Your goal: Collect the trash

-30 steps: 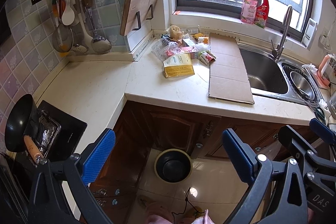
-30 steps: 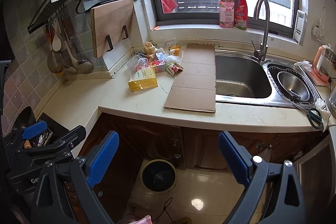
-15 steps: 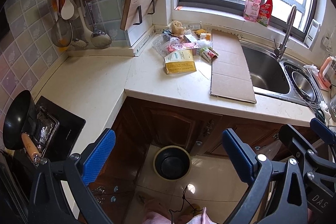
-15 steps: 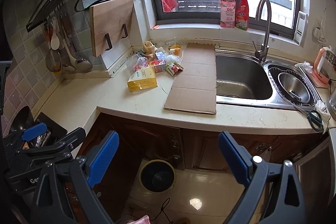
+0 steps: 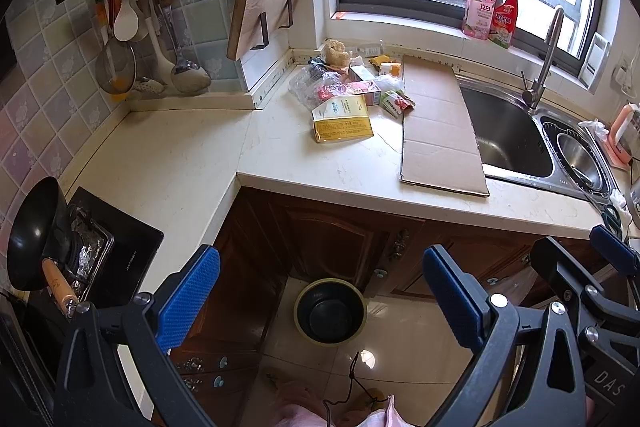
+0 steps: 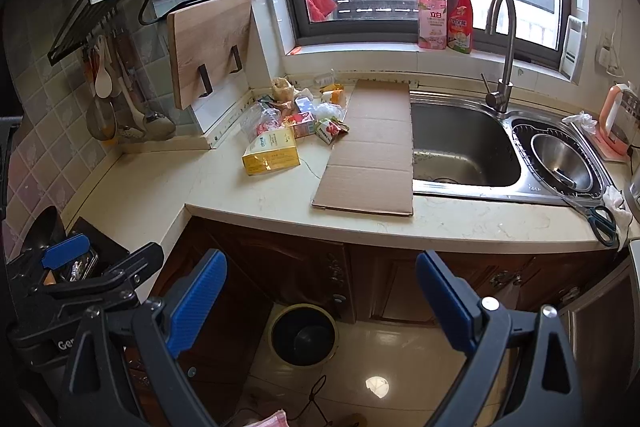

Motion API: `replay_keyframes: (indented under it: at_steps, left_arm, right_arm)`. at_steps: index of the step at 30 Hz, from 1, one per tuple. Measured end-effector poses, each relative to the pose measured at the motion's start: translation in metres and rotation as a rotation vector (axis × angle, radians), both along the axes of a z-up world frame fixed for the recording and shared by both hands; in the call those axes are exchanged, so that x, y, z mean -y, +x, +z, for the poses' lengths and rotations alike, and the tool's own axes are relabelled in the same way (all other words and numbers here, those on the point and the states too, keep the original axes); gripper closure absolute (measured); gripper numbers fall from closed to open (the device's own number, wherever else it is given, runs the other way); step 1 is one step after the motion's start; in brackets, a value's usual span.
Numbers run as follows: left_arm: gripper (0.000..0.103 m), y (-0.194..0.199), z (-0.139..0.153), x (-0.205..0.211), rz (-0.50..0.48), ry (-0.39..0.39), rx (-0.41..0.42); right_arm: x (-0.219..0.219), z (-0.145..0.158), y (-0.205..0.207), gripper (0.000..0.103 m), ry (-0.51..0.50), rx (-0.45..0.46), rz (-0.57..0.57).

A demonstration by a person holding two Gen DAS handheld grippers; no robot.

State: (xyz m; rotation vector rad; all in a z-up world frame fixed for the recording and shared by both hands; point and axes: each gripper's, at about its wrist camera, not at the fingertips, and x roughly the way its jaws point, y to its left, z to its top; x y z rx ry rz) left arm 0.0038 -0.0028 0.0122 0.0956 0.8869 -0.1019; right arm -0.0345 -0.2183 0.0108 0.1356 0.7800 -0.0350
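We list a pale stone countertop (image 6: 460, 223), L-shaped, over dark wooden cabinets. Lying on it: a flat sheet of cardboard (image 6: 372, 151) just left of the sink (image 6: 460, 151), one long edge overhanging the basin; a yellow box (image 6: 272, 153); behind it, in the corner under the window, a heap of wrappers, small cartons and clear plastic (image 6: 300, 111); scissors (image 6: 596, 217) at the right end. On the left wing we note a black hob (image 5: 120, 259). On the tiled floor (image 6: 400, 367) below stands a round bin (image 6: 303, 335), open.
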Motion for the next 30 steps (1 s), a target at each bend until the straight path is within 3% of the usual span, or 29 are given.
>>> replay_keyframes:
  at_steps: [15, 30]
  left_arm:
    - [0.003, -0.004, 0.000, 0.010, -0.006, -0.010, 0.009]
    - [0.002, -0.002, 0.005, 0.014, -0.039, -0.094, 0.004]
  right_arm:
    - [0.010, 0.001, -0.004, 0.007, -0.034, 0.025, 0.006]
    - [0.019, 0.008, -0.004, 0.007, -0.088, 0.047, 0.050]
